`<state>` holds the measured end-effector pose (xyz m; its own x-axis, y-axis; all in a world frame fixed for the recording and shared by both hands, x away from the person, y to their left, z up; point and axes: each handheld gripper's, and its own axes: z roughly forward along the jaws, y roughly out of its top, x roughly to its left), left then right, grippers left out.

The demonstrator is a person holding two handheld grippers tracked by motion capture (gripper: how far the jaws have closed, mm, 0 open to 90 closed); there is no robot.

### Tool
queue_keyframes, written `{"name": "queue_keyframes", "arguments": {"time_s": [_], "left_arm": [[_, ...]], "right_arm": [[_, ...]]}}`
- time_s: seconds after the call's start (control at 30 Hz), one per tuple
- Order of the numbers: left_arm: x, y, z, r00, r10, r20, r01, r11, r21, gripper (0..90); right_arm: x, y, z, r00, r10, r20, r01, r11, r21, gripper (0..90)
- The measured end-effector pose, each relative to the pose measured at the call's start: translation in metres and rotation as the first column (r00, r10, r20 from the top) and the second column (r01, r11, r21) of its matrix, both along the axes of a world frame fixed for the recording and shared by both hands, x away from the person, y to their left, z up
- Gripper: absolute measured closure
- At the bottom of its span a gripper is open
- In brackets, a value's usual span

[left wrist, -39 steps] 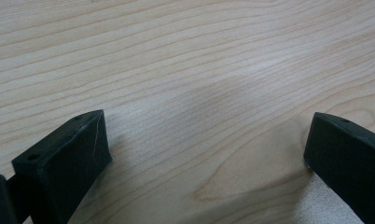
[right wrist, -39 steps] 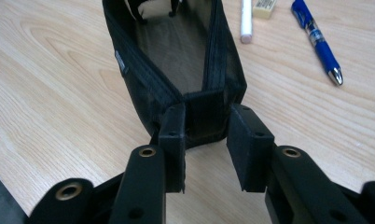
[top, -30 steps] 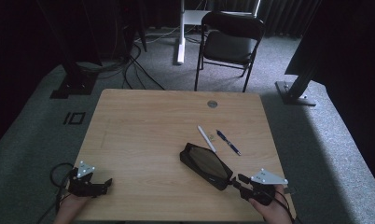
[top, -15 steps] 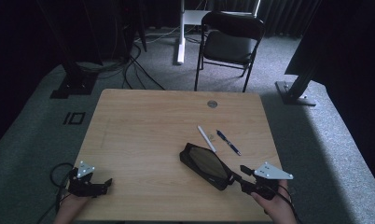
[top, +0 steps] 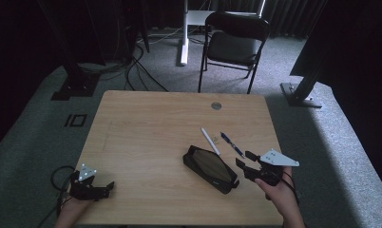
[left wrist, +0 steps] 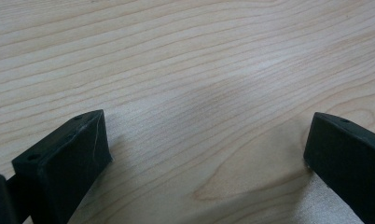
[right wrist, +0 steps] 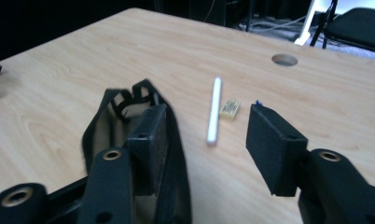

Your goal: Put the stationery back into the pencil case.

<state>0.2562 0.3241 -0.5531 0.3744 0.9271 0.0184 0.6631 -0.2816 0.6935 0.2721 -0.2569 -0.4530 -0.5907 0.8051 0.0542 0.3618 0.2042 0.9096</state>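
Observation:
A black pencil pouch (top: 210,168) lies slantwise on the wooden table (top: 146,128), its mouth gaping in the right gripper view (right wrist: 122,114). My right gripper (top: 243,160) hovers just off the pouch's right end. Its jaws have just been opening and stand apart (right wrist: 209,144) with nothing pressed between them; the left one is in front of the pouch's edge. Beyond lie a white pen (right wrist: 214,110) (top: 210,141), a small tan eraser (right wrist: 230,108) and a blue pen (top: 232,145). My left gripper (top: 106,187) rests open at the near left corner over bare wood (left wrist: 204,154).
A round cable hole (top: 216,105) sits near the table's far edge. A black folding chair (top: 234,45) stands behind the table, with cables on the floor to the left and a dark stand foot (top: 298,95) to the right.
My right gripper has drawn off to the right and lifted away from the pouch's end, its jaws spreading wider. The pouch, the pens and the left gripper have stayed put.

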Motion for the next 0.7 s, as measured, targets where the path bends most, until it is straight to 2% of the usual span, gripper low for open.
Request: {"name": "queue_keyframes", "arguments": {"time_s": [0.17,0.5,0.63,0.7], "left_arm": [[0.0,0.0,0.0,1.0,0.0,-0.002,0.0,1.0,0.001,0.3],[0.0,0.0,0.0,1.0,0.0,-0.002,0.0,1.0,0.0,0.3],[0.0,0.0,0.0,1.0,0.0,-0.002,0.0,1.0,0.001,0.4],[0.0,0.0,0.0,1.0,0.0,-0.002,0.0,1.0,0.0,0.3]], "right_arm": [[0.016,-0.002,-0.003,0.9997,-0.011,0.02,0.011,1.0,-0.027,46.2],[0.049,-0.006,-0.021,0.9984,-0.049,-0.027,0.049,0.999,-0.005,47.0],[0.062,-0.006,-0.026,0.9968,-0.067,-0.043,0.066,0.998,-0.02,48.8],[0.068,-0.006,-0.028,0.9973,-0.068,-0.028,0.066,0.997,-0.04,50.4]]}}
